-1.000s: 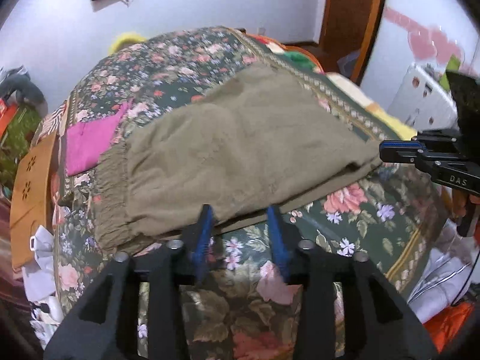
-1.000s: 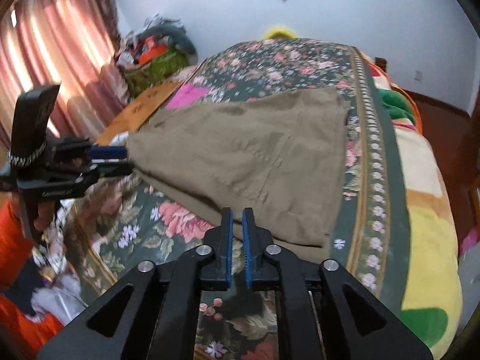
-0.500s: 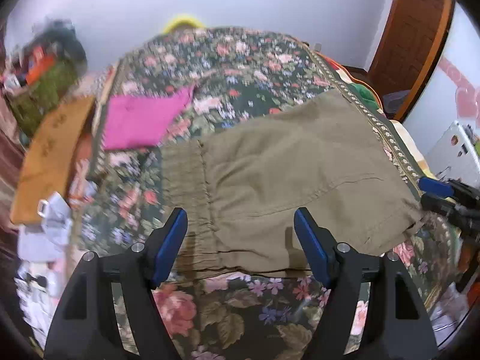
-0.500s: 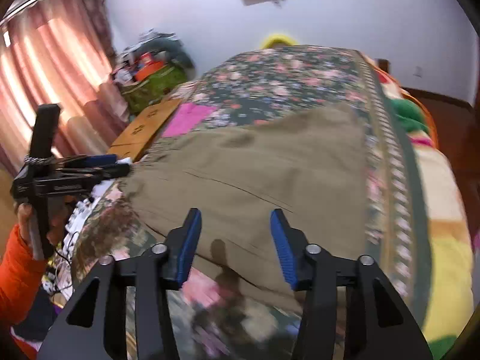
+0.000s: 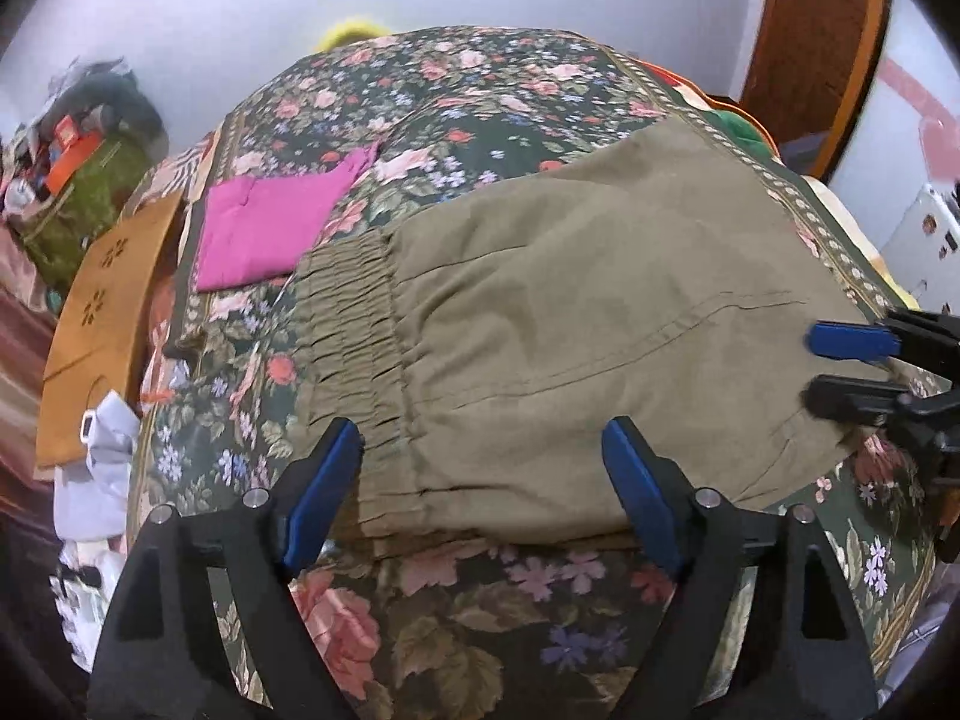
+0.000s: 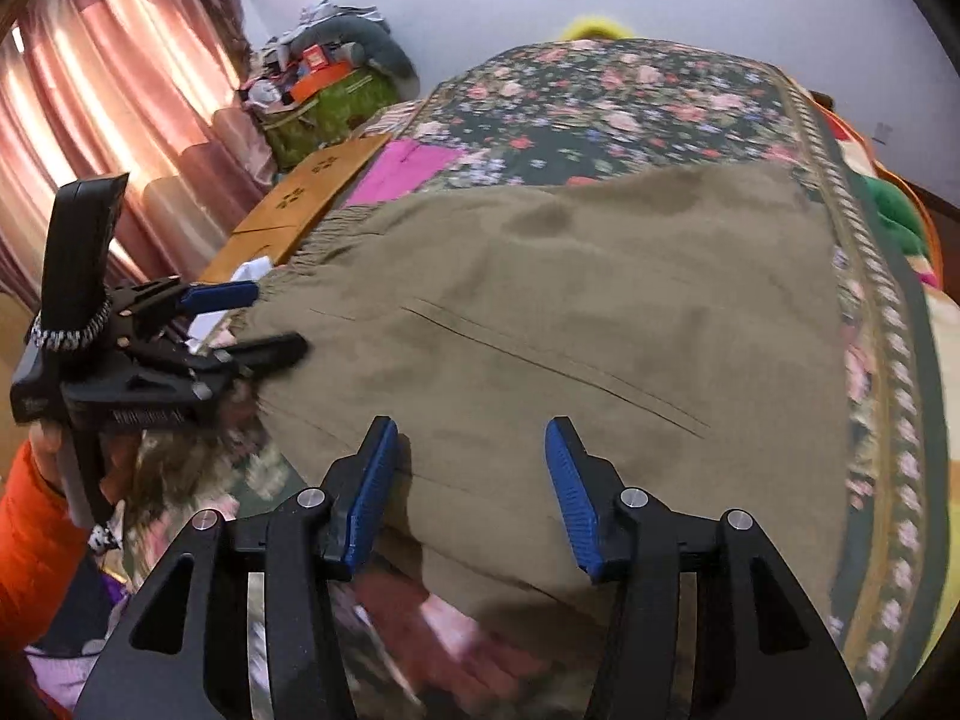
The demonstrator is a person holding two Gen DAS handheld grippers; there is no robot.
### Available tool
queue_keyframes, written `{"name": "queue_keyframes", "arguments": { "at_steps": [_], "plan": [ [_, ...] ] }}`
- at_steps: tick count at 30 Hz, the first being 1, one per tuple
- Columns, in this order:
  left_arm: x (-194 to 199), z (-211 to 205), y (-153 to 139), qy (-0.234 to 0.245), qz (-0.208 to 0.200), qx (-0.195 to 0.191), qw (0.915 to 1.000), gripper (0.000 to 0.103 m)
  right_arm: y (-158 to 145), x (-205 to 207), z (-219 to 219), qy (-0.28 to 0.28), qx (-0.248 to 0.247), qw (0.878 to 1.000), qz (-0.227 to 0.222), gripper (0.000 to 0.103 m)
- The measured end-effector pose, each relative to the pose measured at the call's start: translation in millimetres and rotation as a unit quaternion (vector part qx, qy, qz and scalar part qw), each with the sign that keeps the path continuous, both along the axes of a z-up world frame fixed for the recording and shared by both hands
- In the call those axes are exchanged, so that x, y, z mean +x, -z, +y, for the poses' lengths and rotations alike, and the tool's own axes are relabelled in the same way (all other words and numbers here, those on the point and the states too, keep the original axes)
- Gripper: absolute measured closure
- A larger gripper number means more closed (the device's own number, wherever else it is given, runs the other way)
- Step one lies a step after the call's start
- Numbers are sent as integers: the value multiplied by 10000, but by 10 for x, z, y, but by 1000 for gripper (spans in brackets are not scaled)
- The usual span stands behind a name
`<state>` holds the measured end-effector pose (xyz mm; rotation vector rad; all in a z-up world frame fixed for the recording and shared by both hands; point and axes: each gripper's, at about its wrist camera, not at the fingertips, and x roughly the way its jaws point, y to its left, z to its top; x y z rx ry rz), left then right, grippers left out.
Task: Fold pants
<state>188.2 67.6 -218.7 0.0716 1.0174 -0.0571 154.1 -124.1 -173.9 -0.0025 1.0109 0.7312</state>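
both grippers now stand spread wide, where a second ago the right one was pressed together and the left one narrower. floral bedspread [image 5: 480,90] covers the bed, and the olive pants [image 5: 600,312] lie folded flat across its near part, elastic waistband [image 5: 354,324] toward the left. a pink cloth [image 5: 264,228] lies beyond the waistband. left gripper [image 5: 480,480] hovers at the pants' near edge, right gripper [image 6: 468,474] likewise, perhaps not touching; that view is blurred.

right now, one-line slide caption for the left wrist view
Open left gripper poised over the folded olive pants on a floral bedspread, open right gripper alongside.
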Motion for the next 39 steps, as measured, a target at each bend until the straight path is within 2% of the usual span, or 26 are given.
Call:
{"name": "queue_keyframes", "arguments": {
  "at_steps": [5,10,20,24,32,39],
  "plan": [
    [-60,149,28,-217,2,-126,9997,18,67,-59,-387,368,-168,9991,155,54],
    [-122,215,17,-300,-21,-38,9995,18,120,-147,-750,773,-311,9964,176,54],
    [-178,291,-26,-419,-16,40,9991,18,37,-259,-807,828,-514,9952,29,52],
    [-149,317,-132,-472,-119,237,9985,19,-56,-207,-818,800,-482,9956,-11,52],
    [129,390,-381,-576,-444,332,9968,19,-354,142,-895,986,-339,9934,-478,51],
    [581,453,-386,-616,-455,252,9967,19,-422,642,-855,1060,-398,9908,-746,51]
  ]
}}
